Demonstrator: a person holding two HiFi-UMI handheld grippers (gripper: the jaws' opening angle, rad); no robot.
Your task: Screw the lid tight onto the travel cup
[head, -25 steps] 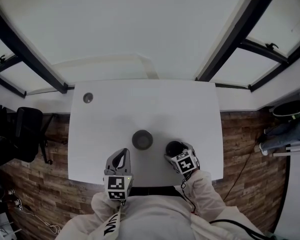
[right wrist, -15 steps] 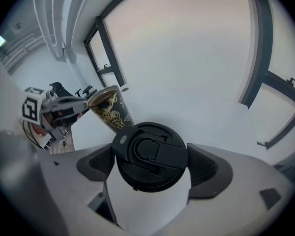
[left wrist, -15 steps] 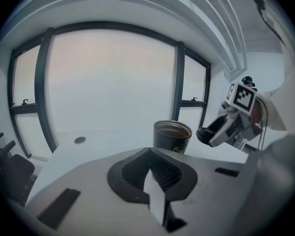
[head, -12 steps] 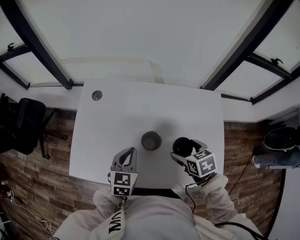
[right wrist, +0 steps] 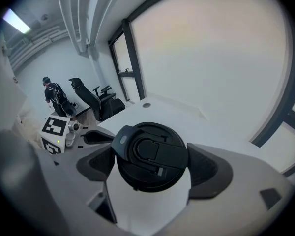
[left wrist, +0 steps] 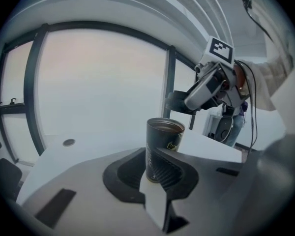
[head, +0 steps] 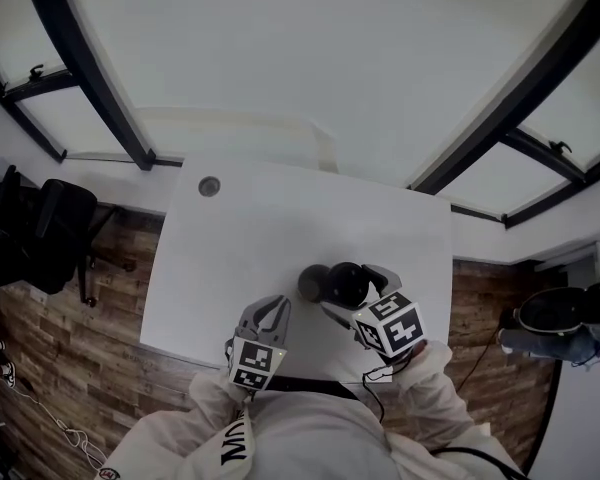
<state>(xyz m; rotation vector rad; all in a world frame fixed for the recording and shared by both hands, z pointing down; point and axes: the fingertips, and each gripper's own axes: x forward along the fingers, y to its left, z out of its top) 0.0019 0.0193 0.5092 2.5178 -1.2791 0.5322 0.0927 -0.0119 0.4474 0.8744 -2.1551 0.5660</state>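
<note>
The dark metal travel cup (head: 313, 282) stands open and upright near the middle of the white table (head: 250, 238). In the left gripper view the cup (left wrist: 162, 144) stands just beyond my left gripper (left wrist: 157, 181), whose jaws are shut with nothing in them. My right gripper (head: 352, 290) is shut on the black round lid (head: 346, 280), held in the air right beside the cup's right side. The lid (right wrist: 150, 154) sits flat between the pads, flip cap up. From the left gripper view the right gripper (left wrist: 206, 90) hangs above and right of the cup.
A small round grey disc (head: 209, 185) lies at the table's far left corner. A black office chair (head: 30, 238) stands on the wood floor to the left. A person (right wrist: 51, 95) stands far off beyond the chairs. Window frames rise behind the table.
My right gripper has risen off the table with the lid and moved left, close to the cup. The left gripper has barely moved.
</note>
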